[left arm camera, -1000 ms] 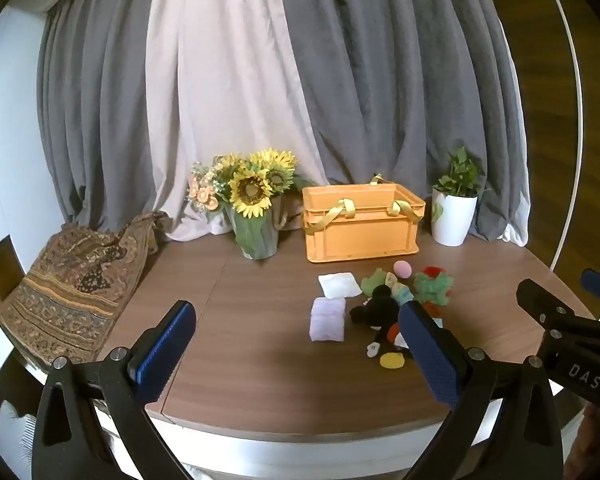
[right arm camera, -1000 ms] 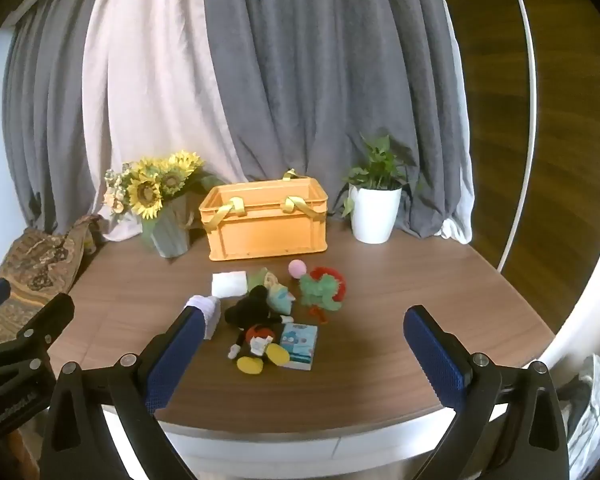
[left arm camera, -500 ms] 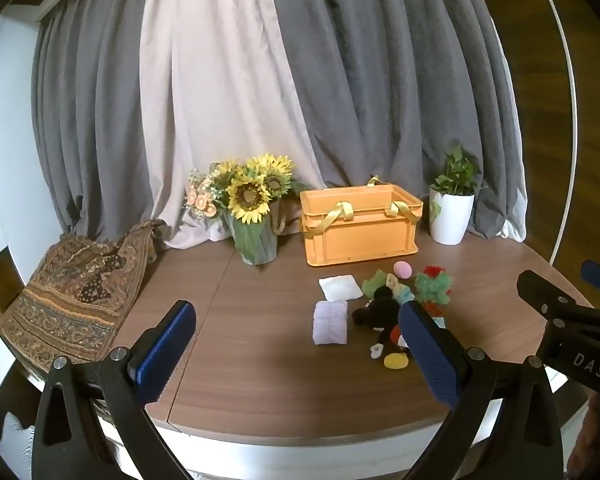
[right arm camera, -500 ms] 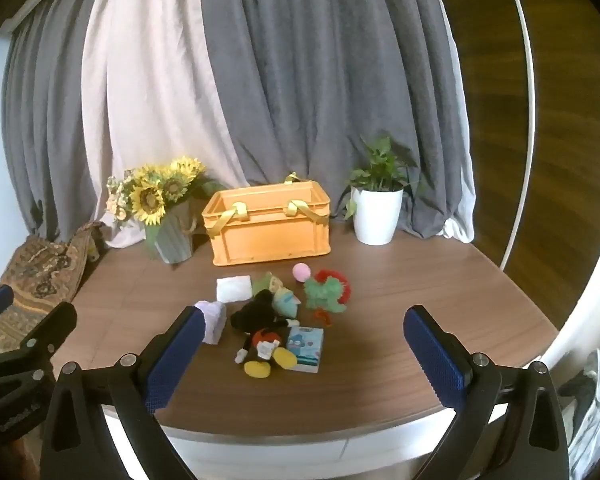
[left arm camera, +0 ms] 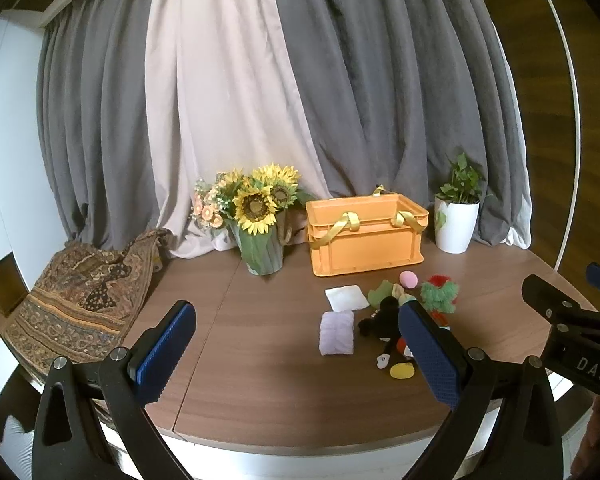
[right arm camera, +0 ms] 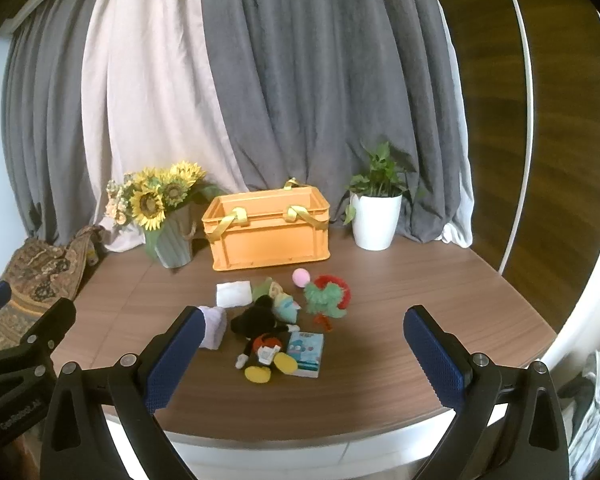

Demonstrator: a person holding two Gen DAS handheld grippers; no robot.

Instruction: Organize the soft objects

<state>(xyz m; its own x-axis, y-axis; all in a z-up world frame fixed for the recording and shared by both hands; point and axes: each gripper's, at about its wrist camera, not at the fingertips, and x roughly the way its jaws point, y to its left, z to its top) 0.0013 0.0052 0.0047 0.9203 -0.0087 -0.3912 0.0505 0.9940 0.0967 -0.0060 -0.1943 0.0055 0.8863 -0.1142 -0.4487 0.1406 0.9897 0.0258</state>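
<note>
Near the front edge of the desk (right arm camera: 440, 280) both your claws hang wide open w/ nothing in them: left claw (left arm camera: 296, 344) and right claw (right arm camera: 300, 350). Compared w/ a sec ago, both views have pulled back and tipped up a bit; more curtain (right arm camera: 300, 80) shows above, and the pile sits lower and smaller in frame. So you've backed off rather than closed in, i.e. no approach has begun. Nothing on the desk has shifted. Soft things are all where they were, clustered mid-desk just in front of the orange crate (right arm camera: 266, 232): white folded cloth (right arm camera: 232, 294), lilac folded towel (left arm camera: 336, 333) near-left of it, black mouse plush (right arm camera: 260, 320) lying flat w/ yellow feet toward you, green plush (right arm camera: 324, 298) w/ red behind it, pink ball (right arm camera: 301, 277) close to the crate, small blue-and-white pack (right arm camera: 306, 354) touching the mouse's right side. Crate looks empty from here, though its floor is hidden by the near wall, so can't be sure. Sunflower vase (right arm camera: 172, 236) stands left of the crate, potted plant (right arm camera: 376, 220) right, patterned bag (left arm camera: 80, 300) at far left. My read: task is at zero, sorting not started. Next you'd need to come fwd and down onto one item; the lilac towel is nearest the left claw, the mouse sits b/w the right claw's fingers in view.
</note>
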